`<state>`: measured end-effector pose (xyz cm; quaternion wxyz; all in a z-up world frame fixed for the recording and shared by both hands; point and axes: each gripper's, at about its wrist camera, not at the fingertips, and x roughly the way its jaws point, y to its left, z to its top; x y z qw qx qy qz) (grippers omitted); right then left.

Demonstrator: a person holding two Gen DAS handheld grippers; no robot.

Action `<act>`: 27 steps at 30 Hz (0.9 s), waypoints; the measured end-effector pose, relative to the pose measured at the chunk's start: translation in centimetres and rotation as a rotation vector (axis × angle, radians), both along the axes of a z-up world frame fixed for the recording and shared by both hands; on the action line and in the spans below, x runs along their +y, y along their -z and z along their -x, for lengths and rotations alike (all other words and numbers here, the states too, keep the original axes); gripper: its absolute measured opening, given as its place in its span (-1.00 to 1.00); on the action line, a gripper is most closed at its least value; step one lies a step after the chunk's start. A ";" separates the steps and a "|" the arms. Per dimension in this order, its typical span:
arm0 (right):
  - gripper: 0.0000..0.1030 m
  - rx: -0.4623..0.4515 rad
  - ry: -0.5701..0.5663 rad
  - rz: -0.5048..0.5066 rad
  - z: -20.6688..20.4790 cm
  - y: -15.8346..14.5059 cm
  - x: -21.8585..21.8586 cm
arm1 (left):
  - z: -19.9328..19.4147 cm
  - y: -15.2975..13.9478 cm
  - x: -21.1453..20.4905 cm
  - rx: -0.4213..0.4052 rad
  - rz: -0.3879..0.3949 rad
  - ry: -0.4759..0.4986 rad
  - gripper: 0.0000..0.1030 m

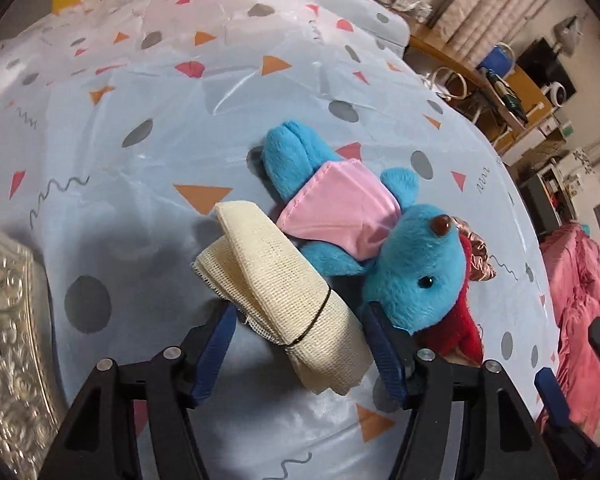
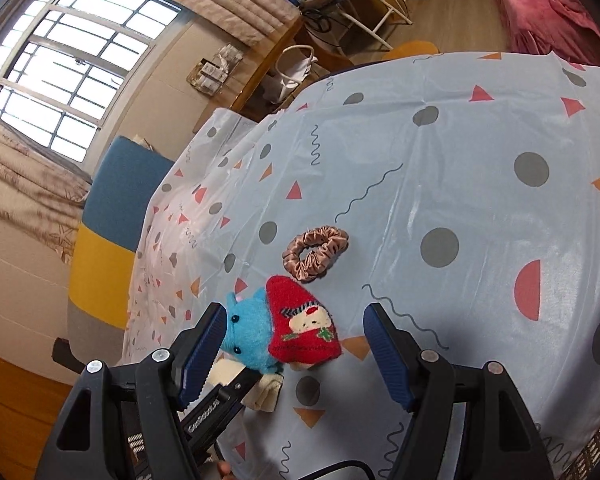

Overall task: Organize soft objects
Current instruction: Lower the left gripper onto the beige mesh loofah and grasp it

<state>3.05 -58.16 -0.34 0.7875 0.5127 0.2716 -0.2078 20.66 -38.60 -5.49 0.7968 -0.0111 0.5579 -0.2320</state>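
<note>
In the left wrist view my left gripper [image 1: 298, 310] is shut on a cream gauze cloth roll [image 1: 284, 280] bound by a thin dark band, held just above the table. Right beside it a blue plush toy [image 1: 412, 264] in a pink shirt lies on its side. A red knitted piece [image 2: 304, 324] with a snowman face leans on the plush head [image 2: 248, 332]. A satin scrunchie [image 2: 314, 254] lies just beyond. My right gripper [image 2: 296, 312] hovers open over the red piece and the plush head, touching neither.
The table carries a light-blue patterned cloth [image 2: 460, 160]. An embossed silver tray [image 1: 8, 340] stands at the left edge of the left wrist view. Past the table are pink bedding [image 1: 580, 300], a cluttered wooden desk [image 1: 512, 92] and a blue and yellow seat [image 2: 112, 216].
</note>
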 end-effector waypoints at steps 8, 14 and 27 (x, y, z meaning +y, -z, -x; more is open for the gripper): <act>0.40 0.016 -0.017 0.028 -0.2 -0.1 0.4 | 3.3 -0.3 0.5 -0.006 0.038 0.155 -0.13; 0.40 0.030 -0.020 0.030 -0.3 0.0 0.5 | 8.1 -0.3 2.5 0.007 0.046 0.271 -0.12; 0.40 0.135 -0.059 0.026 -1.7 0.5 -0.3 | 8.6 0.2 3.2 0.002 0.070 0.276 -0.05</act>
